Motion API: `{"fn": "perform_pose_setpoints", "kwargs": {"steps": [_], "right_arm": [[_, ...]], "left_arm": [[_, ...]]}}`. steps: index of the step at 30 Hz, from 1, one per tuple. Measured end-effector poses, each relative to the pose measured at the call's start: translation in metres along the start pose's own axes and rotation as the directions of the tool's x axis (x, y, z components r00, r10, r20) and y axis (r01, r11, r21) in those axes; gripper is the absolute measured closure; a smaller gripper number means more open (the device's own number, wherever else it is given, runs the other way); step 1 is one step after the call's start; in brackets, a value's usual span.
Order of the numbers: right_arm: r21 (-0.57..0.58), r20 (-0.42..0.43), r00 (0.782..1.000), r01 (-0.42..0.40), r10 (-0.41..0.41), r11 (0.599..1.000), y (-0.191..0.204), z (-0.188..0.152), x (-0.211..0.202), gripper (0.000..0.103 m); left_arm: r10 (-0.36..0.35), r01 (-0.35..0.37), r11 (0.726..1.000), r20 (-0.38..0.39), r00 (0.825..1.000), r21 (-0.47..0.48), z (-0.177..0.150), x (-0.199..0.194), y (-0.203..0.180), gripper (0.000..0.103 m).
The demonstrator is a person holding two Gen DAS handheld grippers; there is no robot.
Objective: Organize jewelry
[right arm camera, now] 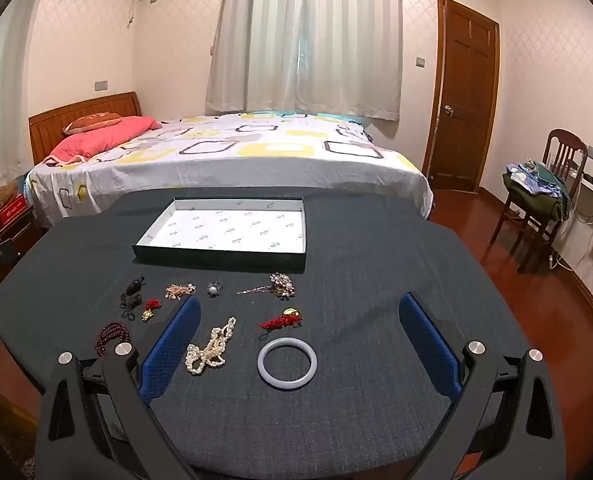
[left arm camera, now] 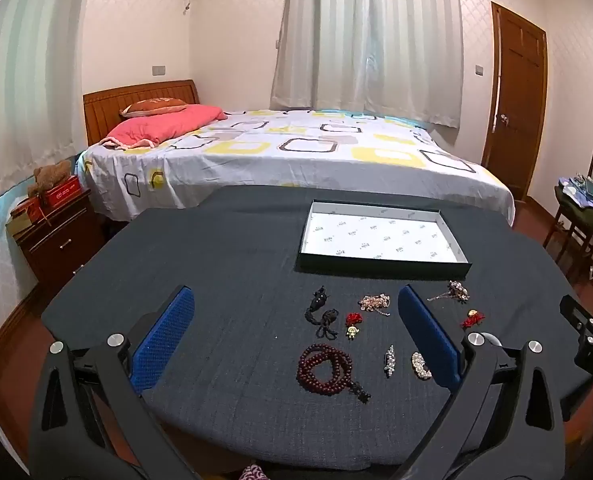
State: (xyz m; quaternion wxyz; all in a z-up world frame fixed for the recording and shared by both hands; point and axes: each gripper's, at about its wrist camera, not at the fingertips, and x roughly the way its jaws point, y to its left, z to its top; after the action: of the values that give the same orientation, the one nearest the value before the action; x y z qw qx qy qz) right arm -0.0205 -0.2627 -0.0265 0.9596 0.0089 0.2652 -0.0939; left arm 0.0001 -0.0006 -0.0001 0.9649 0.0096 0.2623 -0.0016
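Currently, both grippers hover above a table w/ dark grey cloth; neither touches any item.

1. Left gripper: blue pads wide apart, nothing between them but cloth and jewelry lying below.
2. Right gripper: pads likewise wide apart, holding nothing.
3. Tray: shallow rectangular box w/ white printed liner, at far side of table, no jewelry inside.
4. Jewelry, all on cloth, nearer than the box:
   - dark red bead mala, coiled, w/ dark tassel end, left-front.
   - black cord piece, behind the mala.
   - small red flower charm w/ gold pendant, just beside the black cord.
   - pinkish bead cluster, near box front wall.
   - round brooch w/ pale centre, beside that cluster.
   - beaded hairpin, approx. centre row.
   - red tassel ornament, in front of hairpin.
   - pearl necklace, bunched, next to right gripper's left pad.
   - pale jade-type bangle, flat, between right gripper's pads in view, apart from pearls.
   - silver brooch, narrow, right of the mala.
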Motion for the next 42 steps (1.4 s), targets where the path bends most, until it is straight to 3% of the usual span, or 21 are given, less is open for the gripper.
{"fn": "perform_pose_setpoints", "kwargs": {"steps": [42], "right_arm": [[0.001,0.005,1.000,0.002,-0.002,1.000,-0.001,0.005,-0.003,0.006]], "left_arm": [[0.002,-0.002,1.000,-0.009,1.000,-0.009,-0.008,0.001,0.006,0.004]]}}
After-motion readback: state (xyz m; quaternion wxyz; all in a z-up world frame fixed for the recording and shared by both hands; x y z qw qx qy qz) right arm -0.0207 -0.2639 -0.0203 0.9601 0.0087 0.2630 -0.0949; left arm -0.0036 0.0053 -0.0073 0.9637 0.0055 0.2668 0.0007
